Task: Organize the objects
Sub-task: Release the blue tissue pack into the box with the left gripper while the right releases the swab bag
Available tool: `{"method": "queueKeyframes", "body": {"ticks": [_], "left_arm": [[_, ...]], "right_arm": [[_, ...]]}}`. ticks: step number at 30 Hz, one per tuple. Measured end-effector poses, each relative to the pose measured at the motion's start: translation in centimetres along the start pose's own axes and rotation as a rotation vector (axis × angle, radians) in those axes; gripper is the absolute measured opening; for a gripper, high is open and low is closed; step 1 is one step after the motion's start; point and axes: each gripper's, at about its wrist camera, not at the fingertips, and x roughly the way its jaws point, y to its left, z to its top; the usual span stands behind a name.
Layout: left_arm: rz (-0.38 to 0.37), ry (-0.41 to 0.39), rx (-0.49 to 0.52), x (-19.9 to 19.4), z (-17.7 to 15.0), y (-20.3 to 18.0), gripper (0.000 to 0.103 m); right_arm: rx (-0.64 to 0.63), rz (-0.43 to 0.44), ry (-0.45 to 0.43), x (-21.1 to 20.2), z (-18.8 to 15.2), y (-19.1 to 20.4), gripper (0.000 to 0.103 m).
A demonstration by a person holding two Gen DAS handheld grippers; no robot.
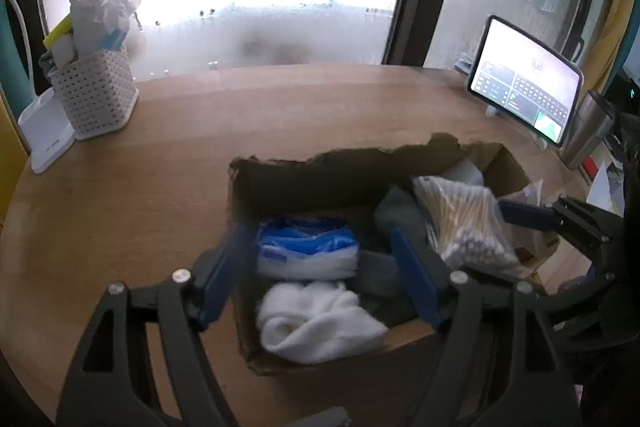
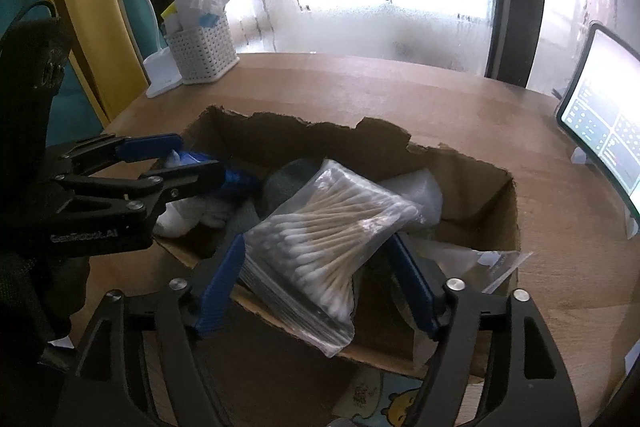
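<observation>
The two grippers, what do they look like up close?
Both are alike: the left gripper and right gripper have black linkage frames with triangular cut-outs, silver pivot bolts, and flat blue fingers. In the right wrist view, the left gripper's black body carries small pale lettering.

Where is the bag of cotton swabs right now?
The bag of cotton swabs lies in the right half of the cardboard box, propped on grey cloth, between the fingers of the open right claw in its view.
</observation>
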Motion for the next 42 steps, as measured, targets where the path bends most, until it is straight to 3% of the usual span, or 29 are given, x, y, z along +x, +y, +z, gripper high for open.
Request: {"method": "queueKeyframes", "body": {"ticks": [22,26,31,34,42], "left_arm": [[0.034,-0.050,-0.004,-3.2,-1.1,-0.8,0.077],[0.026,-0.059,-0.006,-3.9,-1.4,-1.1,0.086],[0.021,-0.072,-0.005,-4.8,-1.9,-1.7,0.087],[0.020,-0.082,-0.012,-5.3,-2.2,-2.1,0.095],[0.024,-0.089,-0.007,-6.3,-3.2,-3.0,0.096]], "right_arm": [[0.008,-0.071,-0.053,-2.7,-1.0,-0.5,0.080],[0.010,-0.081,-0.071,-3.6,-1.3,-0.6,0.089],[0.023,-0.104,-0.093,-4.9,-1.7,-1.0,0.089],[0.025,-0.118,-0.102,-5.8,-2.1,-1.3,0.089],[0.059,-0.157,-0.135,-8.2,-3.2,-2.6,0.089]]}}
